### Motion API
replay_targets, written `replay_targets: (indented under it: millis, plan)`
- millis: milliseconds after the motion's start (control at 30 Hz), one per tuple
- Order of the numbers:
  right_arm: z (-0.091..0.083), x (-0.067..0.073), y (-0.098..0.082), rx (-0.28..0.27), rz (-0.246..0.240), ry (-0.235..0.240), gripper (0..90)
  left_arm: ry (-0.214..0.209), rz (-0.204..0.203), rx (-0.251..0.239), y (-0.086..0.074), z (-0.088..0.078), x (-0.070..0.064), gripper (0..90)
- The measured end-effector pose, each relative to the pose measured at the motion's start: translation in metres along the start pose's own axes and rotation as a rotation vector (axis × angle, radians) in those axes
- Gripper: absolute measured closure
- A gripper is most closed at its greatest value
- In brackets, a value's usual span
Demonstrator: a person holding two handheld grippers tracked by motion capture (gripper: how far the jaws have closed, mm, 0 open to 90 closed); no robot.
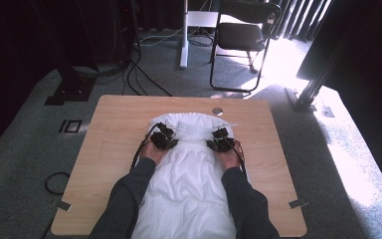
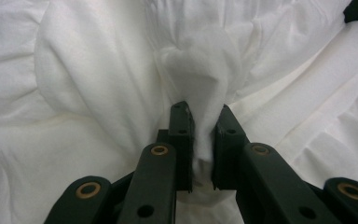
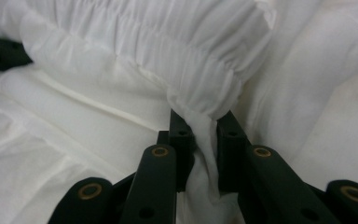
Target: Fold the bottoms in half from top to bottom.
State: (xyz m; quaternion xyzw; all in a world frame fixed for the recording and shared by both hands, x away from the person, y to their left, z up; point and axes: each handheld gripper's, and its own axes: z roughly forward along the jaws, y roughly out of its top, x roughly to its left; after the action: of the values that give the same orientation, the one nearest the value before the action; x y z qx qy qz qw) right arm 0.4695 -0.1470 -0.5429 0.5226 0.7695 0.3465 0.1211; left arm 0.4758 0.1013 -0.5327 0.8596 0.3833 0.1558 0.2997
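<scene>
White cloth (image 1: 188, 174) covers the middle of the pale wooden table (image 1: 114, 129) in the high view, a soft garment with a gathered, ruffled band folded over at its far end, toward twelve o'clock. From six o'clock two dark-sleeved forearms come in. The left gripper (image 1: 165, 135) sits at about ten o'clock of the cloth's centre, and the right gripper (image 1: 220, 138) at about two o'clock, both on the folded-over edge, with black cables looping off them. A small round metal disc (image 1: 217, 110) lies on the wood just beyond the cloth, and a black folding chair (image 1: 243, 40) stands on grey carpet further off.

Up close, the left gripper view gives what the overhead cannot: matte black jaws with brass-ringed pivots, pinched together on a thin, puckered tuft of the white cloth (image 2: 200, 88) that rises toward twelve o'clock. Around it the fabric billows in smooth, pillowy folds.

Next, the right gripper view shows the same kind of black jaws clamped on a fold of the white cloth (image 3: 205, 93) just below the ruffled band, whose fine, close pleats run from ten o'clock across to three o'clock.
</scene>
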Motion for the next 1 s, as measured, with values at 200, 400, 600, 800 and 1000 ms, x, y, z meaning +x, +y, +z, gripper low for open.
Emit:
replay_targets:
  millis: [200,400,600,800,1000]
  plan:
    - [-0.001,0.004,0.0,0.002,-0.048,-0.012,84.2,-0.025,-0.012,-0.014,-0.001,-0.004,0.001,84.5]
    - [-0.026,0.008,0.01,-0.058,-0.086,0.006,84.7,-0.066,-0.032,-0.084,0.007,-0.034,0.008,85.7]
    - [-0.069,0.019,0.036,-0.149,-0.167,0.003,84.8,-0.077,-0.043,-0.205,0.035,-0.084,0.011,86.0]
    - [-0.143,0.032,0.065,-0.375,-0.192,0.03,84.7,-0.089,0.037,-0.396,0.067,-0.171,-0.003,86.0]
    - [-0.189,0.049,0.055,-0.423,-0.283,0.051,84.6,-0.112,0.107,-0.411,0.048,-0.202,-0.024,85.8]
